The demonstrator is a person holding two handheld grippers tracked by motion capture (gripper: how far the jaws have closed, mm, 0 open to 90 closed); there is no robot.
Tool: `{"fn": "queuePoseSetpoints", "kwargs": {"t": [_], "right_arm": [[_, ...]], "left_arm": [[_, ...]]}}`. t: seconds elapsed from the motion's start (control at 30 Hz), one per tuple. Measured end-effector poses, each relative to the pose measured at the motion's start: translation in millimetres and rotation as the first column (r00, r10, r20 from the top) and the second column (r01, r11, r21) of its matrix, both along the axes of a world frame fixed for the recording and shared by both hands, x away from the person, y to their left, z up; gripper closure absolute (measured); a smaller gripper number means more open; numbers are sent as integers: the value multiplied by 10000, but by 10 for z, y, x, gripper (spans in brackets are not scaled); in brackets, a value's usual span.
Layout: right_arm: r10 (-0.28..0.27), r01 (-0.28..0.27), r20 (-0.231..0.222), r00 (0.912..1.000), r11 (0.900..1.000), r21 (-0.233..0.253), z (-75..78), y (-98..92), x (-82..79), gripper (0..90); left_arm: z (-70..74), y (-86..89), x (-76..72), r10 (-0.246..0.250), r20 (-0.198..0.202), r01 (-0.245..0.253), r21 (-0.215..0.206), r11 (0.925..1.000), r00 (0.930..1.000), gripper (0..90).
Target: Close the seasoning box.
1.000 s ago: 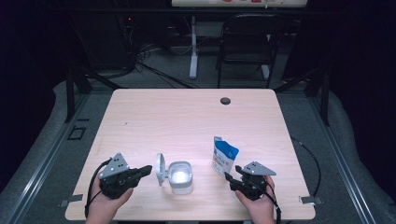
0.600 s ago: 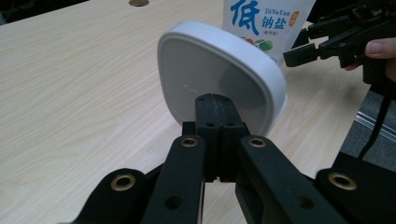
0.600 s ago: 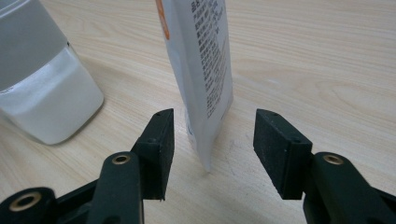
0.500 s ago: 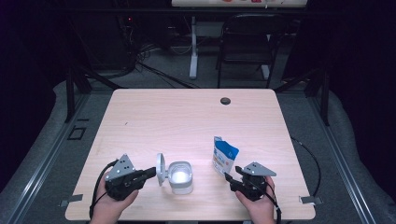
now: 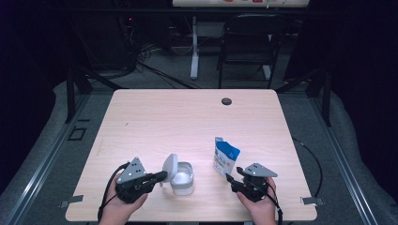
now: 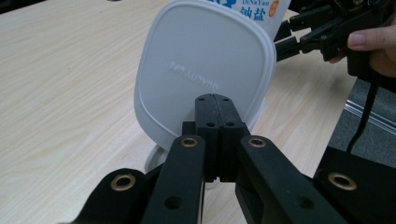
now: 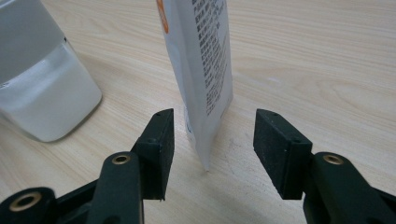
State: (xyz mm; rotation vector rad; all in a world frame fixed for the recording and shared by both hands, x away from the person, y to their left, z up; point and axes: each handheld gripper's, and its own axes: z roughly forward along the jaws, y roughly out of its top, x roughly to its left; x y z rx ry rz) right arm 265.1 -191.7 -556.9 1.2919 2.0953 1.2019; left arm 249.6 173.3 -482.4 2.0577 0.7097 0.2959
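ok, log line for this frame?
left tongs: shut, at open lid | right tongs: open, around salt pouch edge | container: on table

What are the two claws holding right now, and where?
Nothing. The left claw is shut, its tips against the container's raised lid. The right claw is open around the salt pouch's bottom edge, not touching.

Bright lit table (image 5: 187, 117), dark surroundings, mild blur.

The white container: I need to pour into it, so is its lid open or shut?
Open: the lid stands tilted up off the white container, with the left gripper at it.
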Motion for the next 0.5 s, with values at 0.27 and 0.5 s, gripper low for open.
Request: {"fn": "queuePoseSetpoints", "kwargs": {"t": [0.27, 0.5], "right_arm": [[-20, 20, -44, 10000, 10000, 10, -2, -6, -1, 483], [-15, 15, -50, 10000, 10000, -4, -3, -4, -2, 481]], "left_arm": [[-15, -16, -8, 6, 20, -6, 68, 10000, 10000, 900], [-11, 34, 1, 133, -17, -133, -99, 9999, 9999, 900]]}}
